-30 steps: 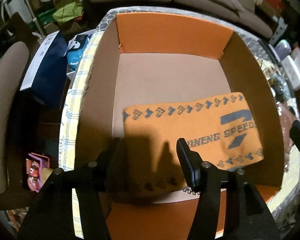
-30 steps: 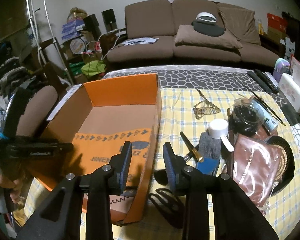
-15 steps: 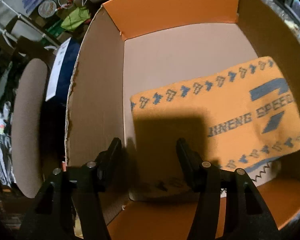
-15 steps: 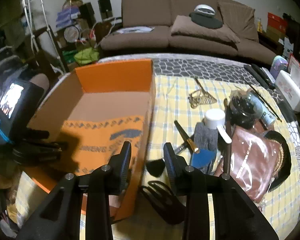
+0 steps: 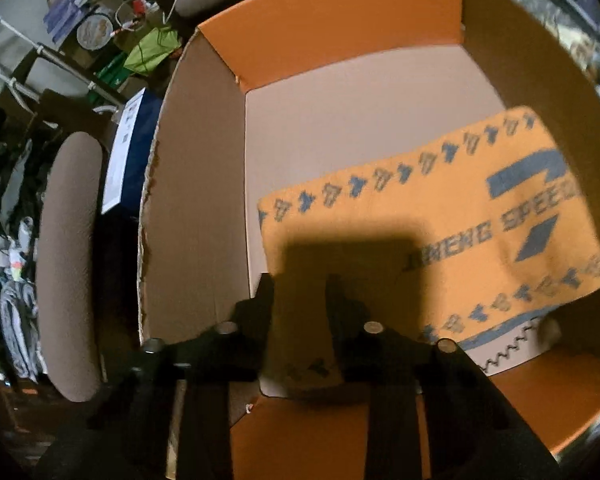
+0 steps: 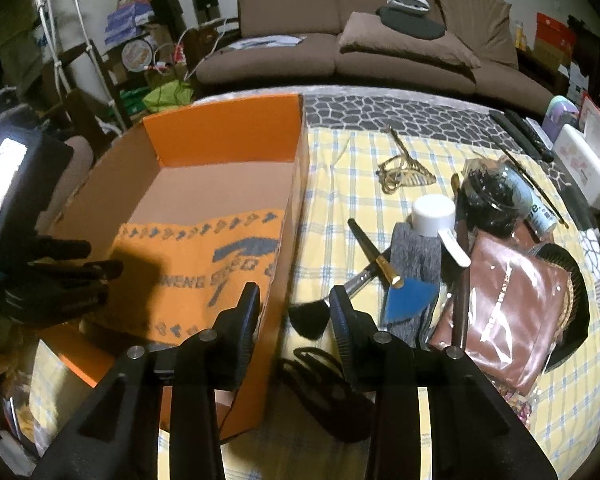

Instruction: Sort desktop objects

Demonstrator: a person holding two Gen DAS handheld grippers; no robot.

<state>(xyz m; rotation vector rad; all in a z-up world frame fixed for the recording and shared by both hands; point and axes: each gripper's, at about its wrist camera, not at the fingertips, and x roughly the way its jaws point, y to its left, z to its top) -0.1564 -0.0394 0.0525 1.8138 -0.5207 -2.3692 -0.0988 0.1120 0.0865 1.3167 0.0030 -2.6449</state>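
Note:
An orange cardboard box (image 5: 332, 16) holds a folded orange towel with blue lettering (image 5: 460, 216). My left gripper (image 5: 300, 292) is low inside the box at the towel's near left corner, its jaws narrowed around that corner. The box (image 6: 224, 136) and towel (image 6: 220, 256) also show in the right wrist view, with the left gripper (image 6: 100, 276) at the box's left. My right gripper (image 6: 294, 304) is open and empty above the box's right wall and a black brush (image 6: 312, 316).
On the yellow checked cloth (image 6: 340, 184) right of the box lie a grey sock with a blue toe (image 6: 414, 264), a white cup (image 6: 434, 214), a dark jar (image 6: 496, 200), a brown pouch (image 6: 504, 304), a black comb (image 6: 324, 384) and glasses (image 6: 404, 168). A sofa (image 6: 360, 40) stands behind.
My left gripper has dropped lower into the box and its jaws have narrowed around the towel's near corner. My right gripper has stayed open and moved slightly forward.

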